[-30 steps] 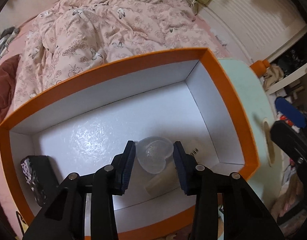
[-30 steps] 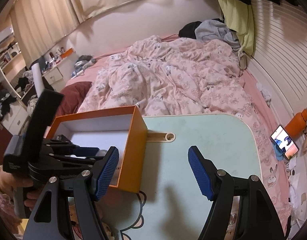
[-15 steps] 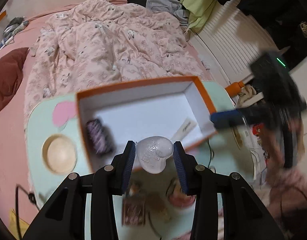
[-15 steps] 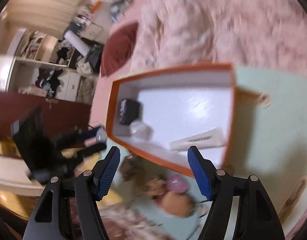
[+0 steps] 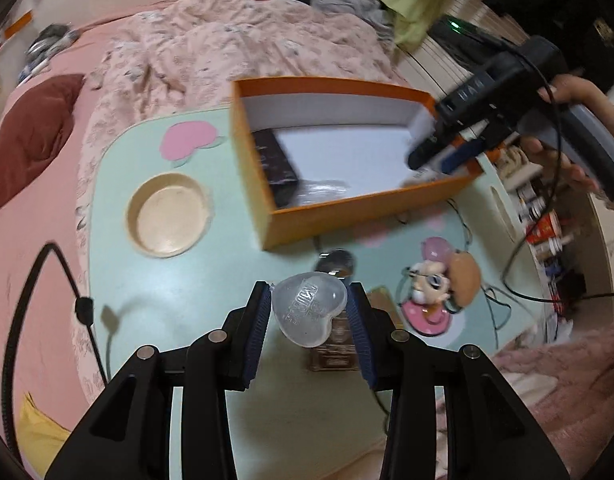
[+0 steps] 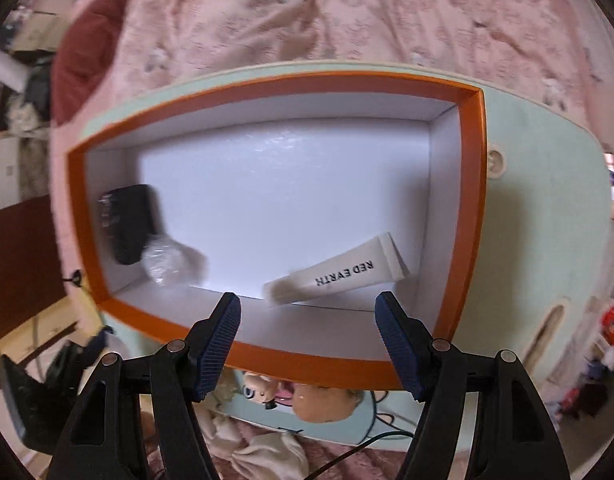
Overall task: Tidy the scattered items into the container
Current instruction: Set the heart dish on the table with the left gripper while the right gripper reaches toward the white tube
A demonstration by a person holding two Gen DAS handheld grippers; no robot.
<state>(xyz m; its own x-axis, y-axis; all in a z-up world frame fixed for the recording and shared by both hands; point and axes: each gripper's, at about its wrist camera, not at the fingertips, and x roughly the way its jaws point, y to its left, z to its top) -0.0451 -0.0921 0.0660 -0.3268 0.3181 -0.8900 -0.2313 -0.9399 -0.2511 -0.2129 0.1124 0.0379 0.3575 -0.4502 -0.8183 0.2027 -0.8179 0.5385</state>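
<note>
Since a second ago the left tool (image 5: 309, 316) has pulled back from the orange box (image 5: 359, 210), gripping a clear heart-shaped case (image 5: 309, 308) above the worktop (image 5: 179, 292). Right tool (image 6: 307, 316) hovers open over the box; tube (image 6: 339, 276) and dark case (image 6: 127, 224) are inside, trinkets remain outside.

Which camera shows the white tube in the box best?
The right wrist view: the white tube lies unobstructed on the orange box floor, lettering readable. In the left wrist view the right gripper hides nearly all of it.

The white tube (image 6: 339, 276) reads "RED EARTH".
</note>
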